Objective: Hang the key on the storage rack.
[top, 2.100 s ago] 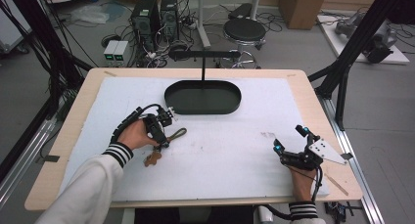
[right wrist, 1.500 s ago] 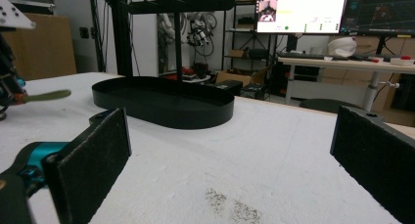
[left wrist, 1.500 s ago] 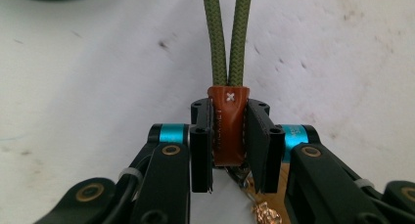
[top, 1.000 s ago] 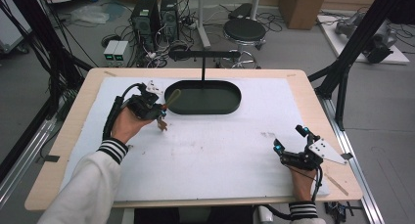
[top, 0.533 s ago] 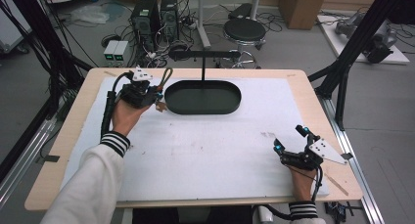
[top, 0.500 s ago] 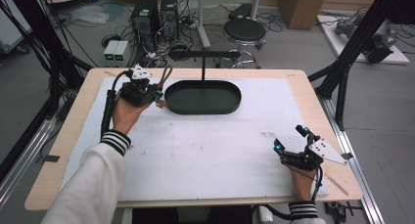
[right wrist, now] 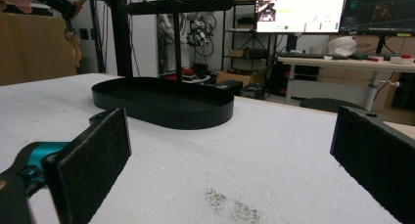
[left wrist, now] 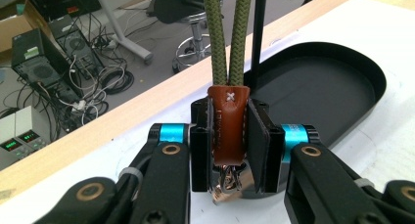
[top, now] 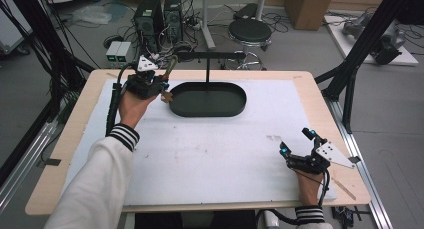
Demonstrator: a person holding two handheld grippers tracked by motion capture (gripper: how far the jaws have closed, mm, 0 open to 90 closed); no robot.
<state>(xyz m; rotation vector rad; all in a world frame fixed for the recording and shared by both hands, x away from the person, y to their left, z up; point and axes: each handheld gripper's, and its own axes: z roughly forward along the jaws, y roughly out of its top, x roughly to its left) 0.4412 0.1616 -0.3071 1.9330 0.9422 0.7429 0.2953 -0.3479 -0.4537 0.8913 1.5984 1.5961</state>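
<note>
My left gripper (top: pixel 161 87) is shut on a key strap, held above the table's far left, just left of the black oval tray (top: pixel 235 105). The strap's brown leather tab (left wrist: pixel 228 128) sits clamped between the jaws, its olive cord loop (left wrist: pixel 224 38) rises upward, and a metal clasp (left wrist: pixel 226 182) hangs below. In the high view the cord loop (top: pixel 171 65) reaches up beside the left end of the stand's horizontal bar (top: pixel 215 55). My right gripper (top: pixel 295 141) rests open on the mat at the near right, nothing between its pads (right wrist: pixel 98 155).
A white mat (top: pixel 210 154) covers the wooden table (top: pixel 75 134). The stand's post (top: pixel 207 71) rises from the tray's far side. Black frame struts (top: pixel 350 74) stand at the right edge. A stool (top: pixel 249 31) and computer towers (top: pixel 159 16) sit on the floor beyond.
The left gripper lifted the key strap off the mat at mid-left and carried it away and up to the left end of the stand's bar. The right gripper stayed put.
</note>
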